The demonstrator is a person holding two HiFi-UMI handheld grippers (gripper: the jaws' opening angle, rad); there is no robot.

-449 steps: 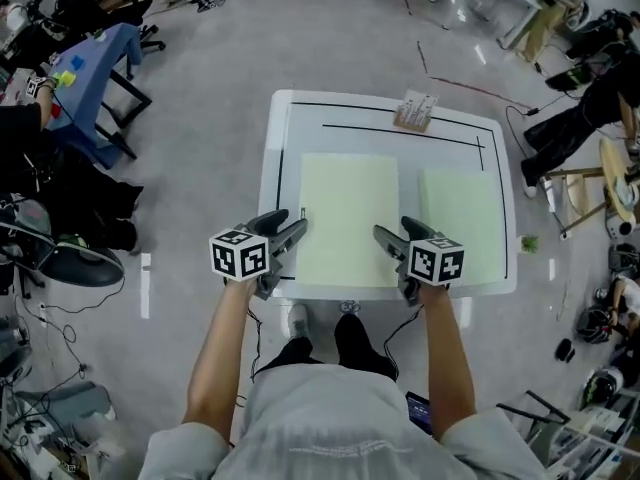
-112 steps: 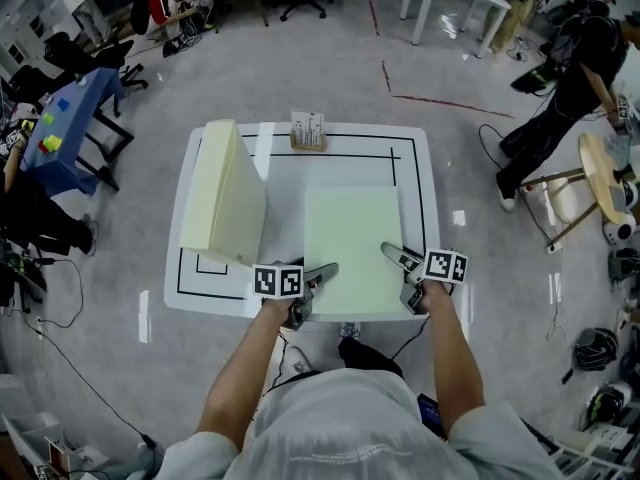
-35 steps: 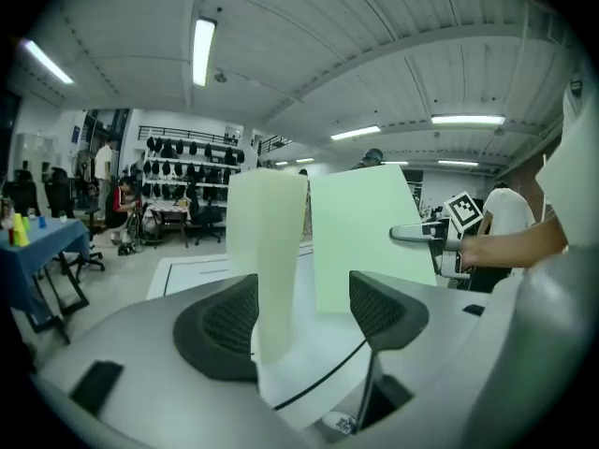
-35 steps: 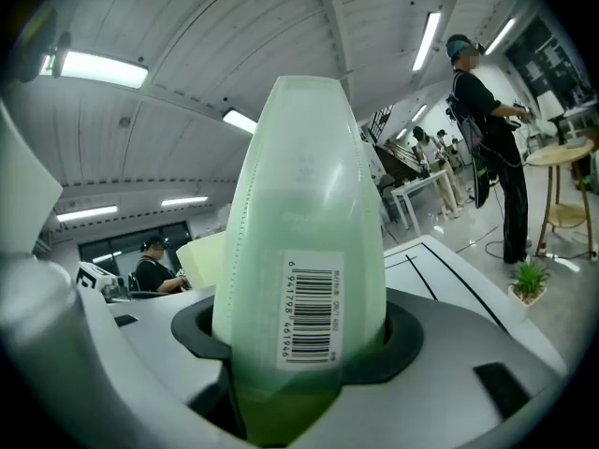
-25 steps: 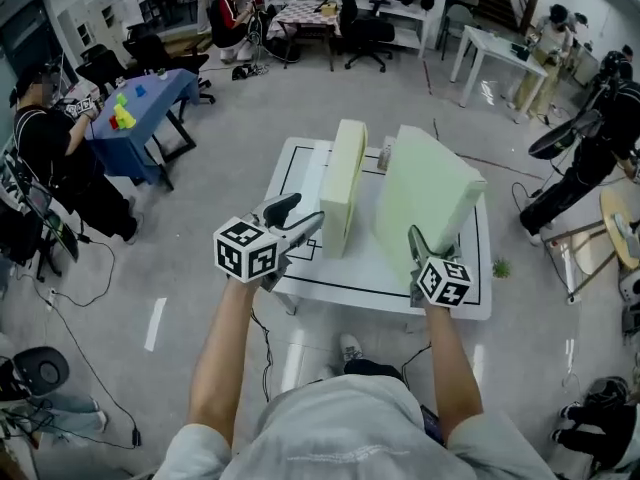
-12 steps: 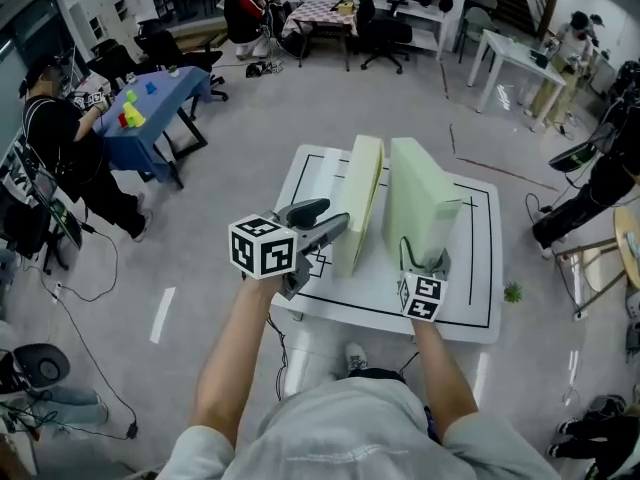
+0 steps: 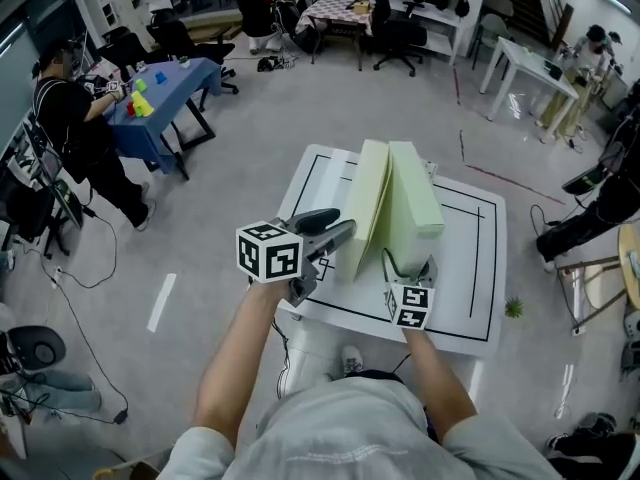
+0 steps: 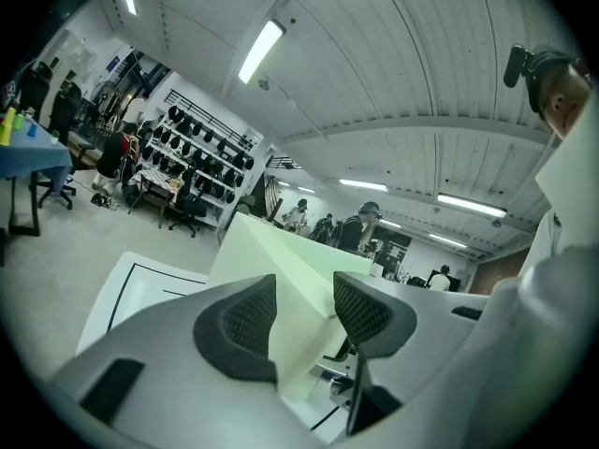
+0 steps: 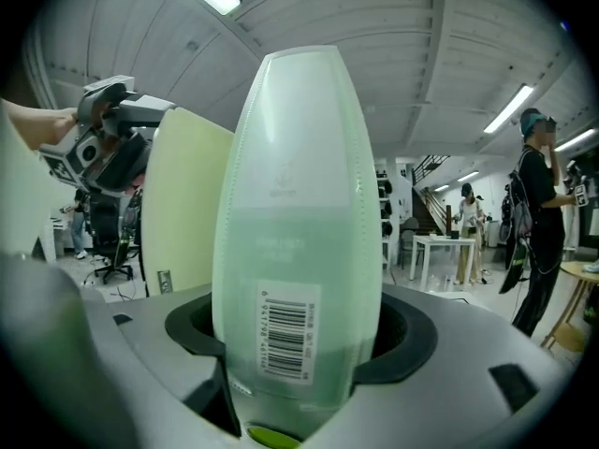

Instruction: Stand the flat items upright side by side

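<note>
Two pale green flat boards stand upright side by side on the white table (image 7: 470, 268): the left board (image 7: 365, 203) and the right board (image 7: 412, 198), close together. My right gripper (image 7: 408, 263) holds the near edge of the right board (image 9: 299, 204). Its pads touch both faces beside a barcode label, and its jaws are opening. My left gripper (image 7: 335, 226) hovers just left of the left board, off it. Its jaws are closing with nothing between the pads (image 8: 248, 321). The left board (image 8: 281, 269) shows beyond them.
Black lines mark the tabletop. A small holder (image 7: 432, 170) peeks out behind the boards at the far edge. A blue table (image 7: 165, 83) with coloured blocks and a person (image 7: 75, 118) stand at far left. White desks (image 7: 530, 63) and chairs are behind.
The right board has gone from tilted in the air to upright against the left board. My right gripper moved left with it. My left gripper stays beside the left board.
</note>
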